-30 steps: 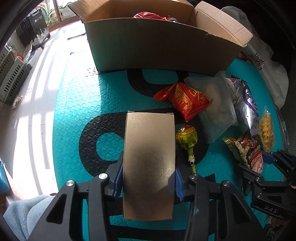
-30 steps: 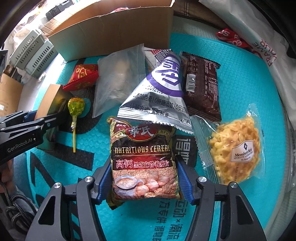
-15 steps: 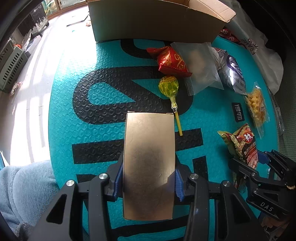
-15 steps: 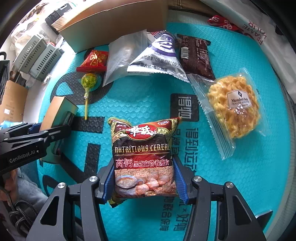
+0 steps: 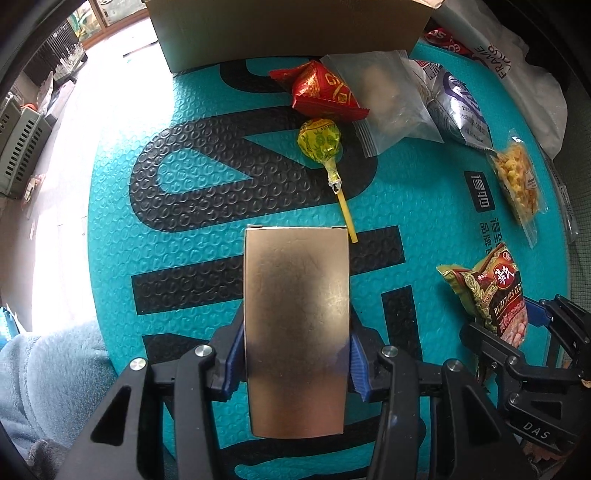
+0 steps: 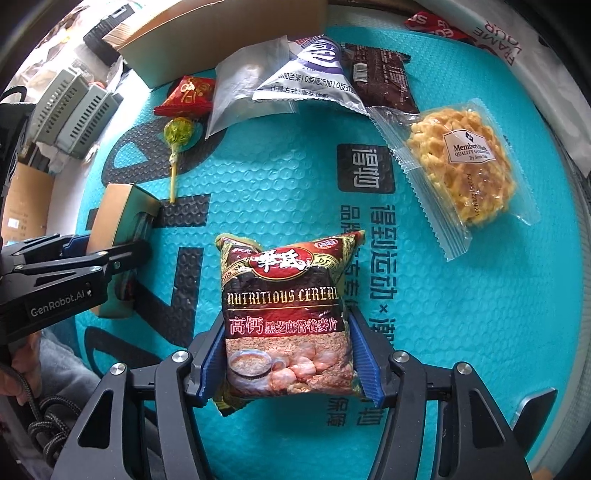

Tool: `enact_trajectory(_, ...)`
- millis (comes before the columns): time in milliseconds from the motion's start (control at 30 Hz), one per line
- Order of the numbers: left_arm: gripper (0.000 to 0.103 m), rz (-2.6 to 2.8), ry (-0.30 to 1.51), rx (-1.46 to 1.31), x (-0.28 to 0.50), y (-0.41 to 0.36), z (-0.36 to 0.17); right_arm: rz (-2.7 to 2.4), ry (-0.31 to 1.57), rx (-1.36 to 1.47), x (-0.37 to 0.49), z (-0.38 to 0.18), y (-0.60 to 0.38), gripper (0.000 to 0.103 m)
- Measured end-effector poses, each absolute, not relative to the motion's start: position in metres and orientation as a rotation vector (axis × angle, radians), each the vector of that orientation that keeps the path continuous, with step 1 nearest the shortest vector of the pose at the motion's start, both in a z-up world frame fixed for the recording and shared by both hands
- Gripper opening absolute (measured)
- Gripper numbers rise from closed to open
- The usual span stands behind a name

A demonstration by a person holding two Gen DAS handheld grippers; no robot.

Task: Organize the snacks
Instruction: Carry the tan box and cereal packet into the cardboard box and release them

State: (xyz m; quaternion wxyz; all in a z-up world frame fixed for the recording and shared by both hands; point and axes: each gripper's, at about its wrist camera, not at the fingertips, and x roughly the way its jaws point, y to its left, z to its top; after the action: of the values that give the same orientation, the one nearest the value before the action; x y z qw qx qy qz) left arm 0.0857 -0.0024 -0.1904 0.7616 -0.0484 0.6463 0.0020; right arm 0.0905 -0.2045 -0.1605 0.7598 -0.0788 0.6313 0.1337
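My left gripper (image 5: 295,354) is shut on a plain tan box (image 5: 295,317), held above the teal mat; it also shows in the right wrist view (image 6: 118,221). My right gripper (image 6: 288,358) is shut on a dark red cereal packet (image 6: 284,310), seen at the right in the left wrist view (image 5: 495,295). On the mat lie a green lollipop (image 5: 319,142), a red packet (image 5: 321,90), a clear bag (image 5: 384,99), a silver-purple packet (image 6: 310,74), a brown packet (image 6: 380,79) and a yellow snack bag (image 6: 461,162). The cardboard box (image 5: 288,29) stands at the far edge.
The teal mat (image 5: 147,229) with black lettering covers the floor. A white plastic bag (image 5: 517,66) lies at the far right. Grey crates (image 6: 74,107) stand off the mat at the left. A person's leg in pale blue (image 5: 44,376) is at the near left.
Both grippers have drawn back from the cardboard box toward the near side, each keeping its item. The loose snacks on the mat have not moved.
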Motion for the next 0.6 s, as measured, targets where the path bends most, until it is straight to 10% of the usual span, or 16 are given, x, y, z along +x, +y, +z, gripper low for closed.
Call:
enact_trajectory(200, 0.047, 0.012, 1.394, -0.059, 0.090, -0.019, -0.193, 0.298, 1.355, -0.238, 0.088, -0.165, -0.193, 0.069)
enact_trajectory(600, 0.043, 0.003, 1.379, -0.085, 0.089, -0.022, -0.177, 0.313, 1.336, -0.240, 0.078, -0.152, -0.197, 0.048)
